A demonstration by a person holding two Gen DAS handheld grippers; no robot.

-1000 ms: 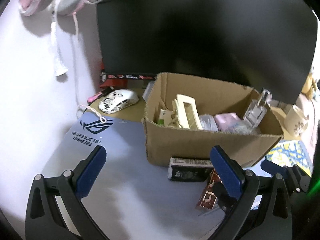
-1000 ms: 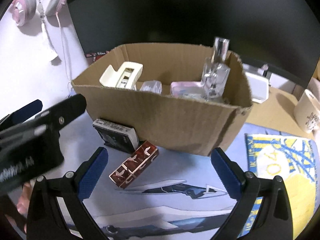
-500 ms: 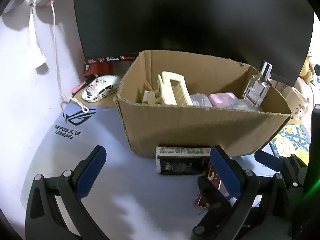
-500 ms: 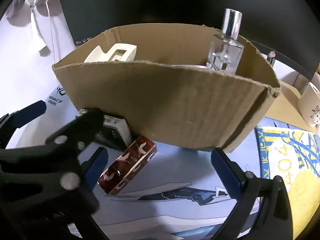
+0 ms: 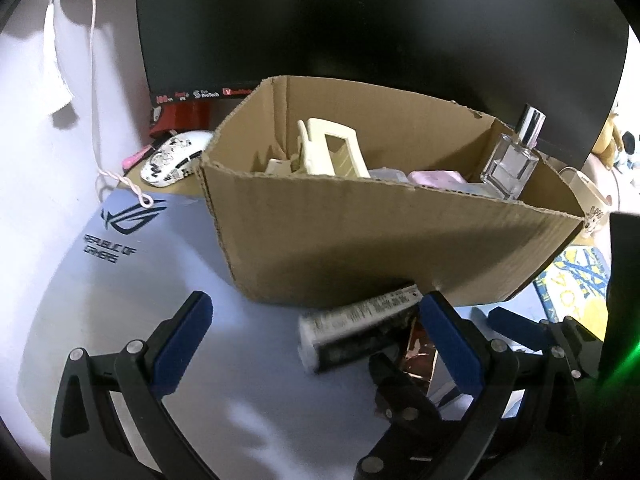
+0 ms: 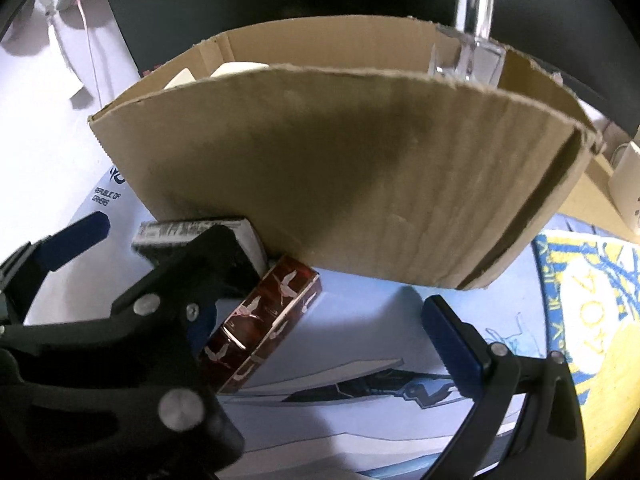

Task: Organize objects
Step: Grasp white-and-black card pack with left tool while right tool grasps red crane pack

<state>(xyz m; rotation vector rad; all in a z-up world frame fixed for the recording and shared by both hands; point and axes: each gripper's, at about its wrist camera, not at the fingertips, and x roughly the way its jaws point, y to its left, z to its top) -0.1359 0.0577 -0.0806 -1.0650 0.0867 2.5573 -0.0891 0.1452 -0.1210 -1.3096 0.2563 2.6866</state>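
A cardboard box point(image 5: 360, 232) stands on the desk mat and holds a cream clip point(image 5: 332, 152), a pink item and a glass perfume bottle point(image 5: 512, 160). In front of it lie a black-and-white card box point(image 5: 356, 332) and a dark red patterned box point(image 6: 264, 324). My left gripper point(image 5: 316, 340) is open, its fingers on either side of the card box. My right gripper point(image 6: 320, 320) is open around the red box; its left finger is hidden behind my left gripper's body. The box also shows in the right wrist view point(image 6: 340, 160).
A dark monitor point(image 5: 360, 20) stands behind the box. A white patterned mouse point(image 5: 172, 158) lies to the left, a pink cable hangs on the wall. A cream mug point(image 6: 628, 176) and a yellow-blue cloth point(image 6: 592, 320) are to the right.
Both grippers have moved forward and down toward the two small boxes. The card box now sits between my left fingers and the red box between my right fingers.
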